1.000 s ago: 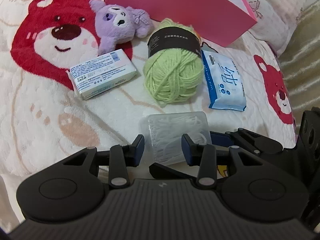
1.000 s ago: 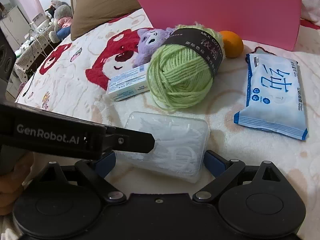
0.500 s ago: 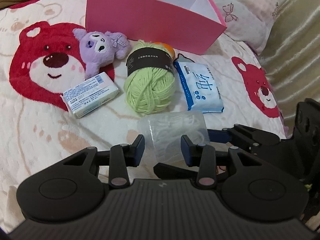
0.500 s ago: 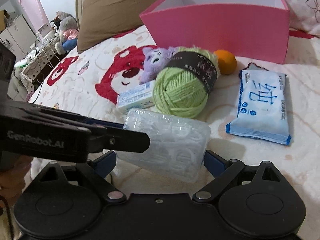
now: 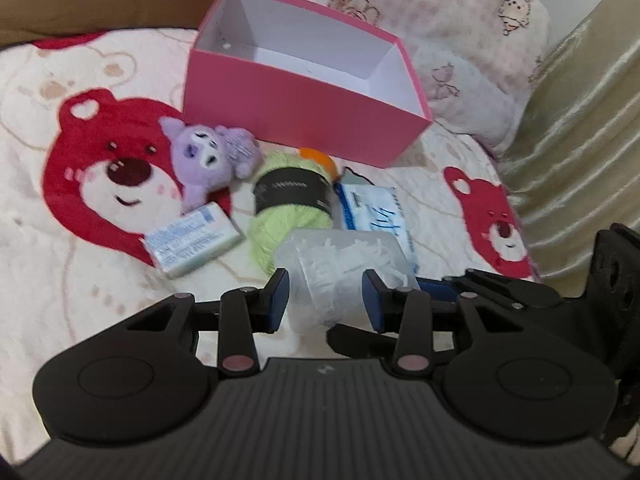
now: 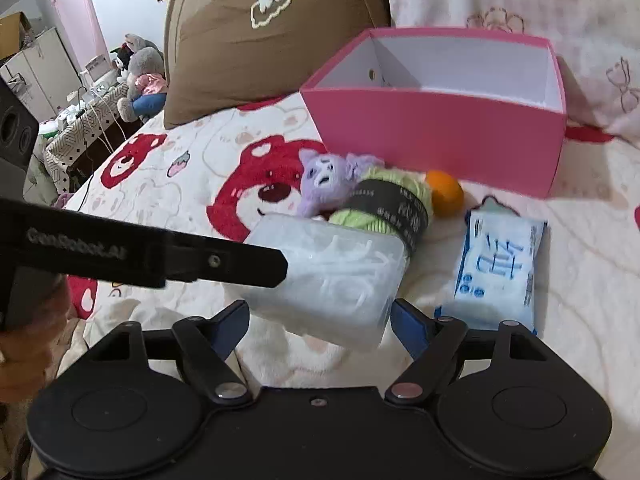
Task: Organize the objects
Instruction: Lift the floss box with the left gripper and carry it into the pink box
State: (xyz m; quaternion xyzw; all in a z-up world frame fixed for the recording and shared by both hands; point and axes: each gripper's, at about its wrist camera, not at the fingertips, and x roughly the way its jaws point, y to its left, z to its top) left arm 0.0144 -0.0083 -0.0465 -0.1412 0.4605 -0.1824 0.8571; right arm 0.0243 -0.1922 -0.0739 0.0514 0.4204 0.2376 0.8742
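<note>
Both grippers hold one clear plastic case (image 5: 340,268) of white floss picks, lifted above the bed (image 5: 80,272) with its bear-print blanket. The left gripper (image 5: 325,294) has its blue pads closed against the case's two sides, and the right gripper (image 6: 320,320) clamps the same case from the other end, its pads pressed to the case's edges; the case hangs tilted between them. In the right wrist view the left gripper's black finger (image 6: 224,266) crosses in from the left and meets the case. Just beyond the case lies a green yarn ball (image 5: 292,204) with a black band, and a purple plush toy (image 5: 212,158) sits to the left of it. Near and left of the yarn lies a white-and-blue soap box (image 5: 194,240). To the right of the yarn lies a blue-and-white tissue pack (image 6: 498,270), and an orange (image 6: 444,193) sits behind the yarn. At the far side stands an open pink box (image 5: 304,108) with a white inside, touching nothing else. A brown pillow (image 6: 260,40) leans farther back on the left.
</note>
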